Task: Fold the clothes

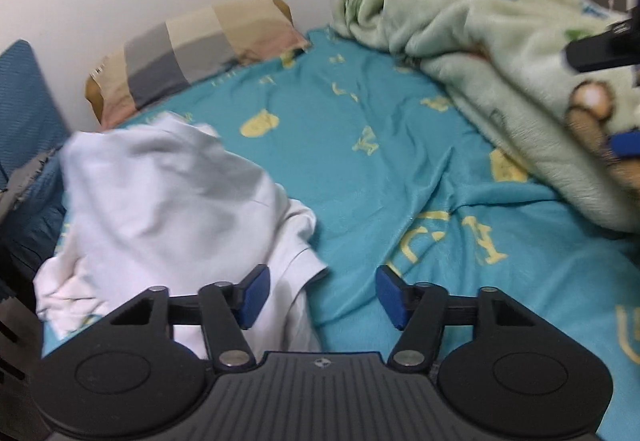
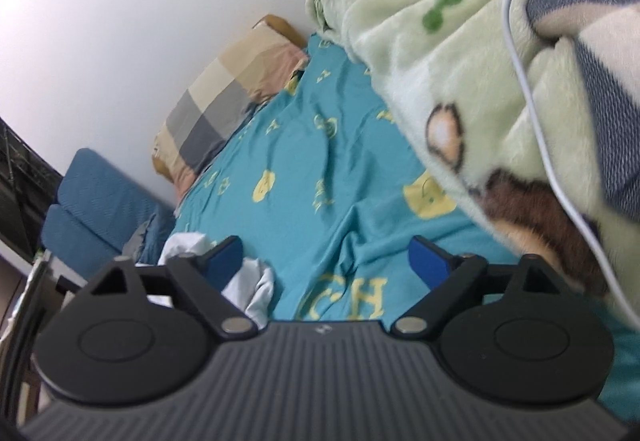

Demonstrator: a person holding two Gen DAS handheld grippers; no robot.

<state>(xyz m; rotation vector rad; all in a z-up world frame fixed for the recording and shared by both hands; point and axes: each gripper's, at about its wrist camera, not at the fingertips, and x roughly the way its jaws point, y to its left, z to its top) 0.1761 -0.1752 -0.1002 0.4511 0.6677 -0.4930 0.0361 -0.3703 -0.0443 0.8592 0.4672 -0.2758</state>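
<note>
A crumpled white garment (image 1: 160,197) lies on the near left of a teal bedsheet (image 1: 380,161). The left gripper (image 1: 322,297) and right gripper (image 2: 326,265) both hover open and empty. Folding looks unstarted; next, grasp and spread the garment flat.

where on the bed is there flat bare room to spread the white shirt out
The open patch is the teal sheet in the middle, bordered by the plaid pillow at the far end, the crumpled white shirt on the left and the green fleece blanket heaped along the right. The right side is crowded.
</note>
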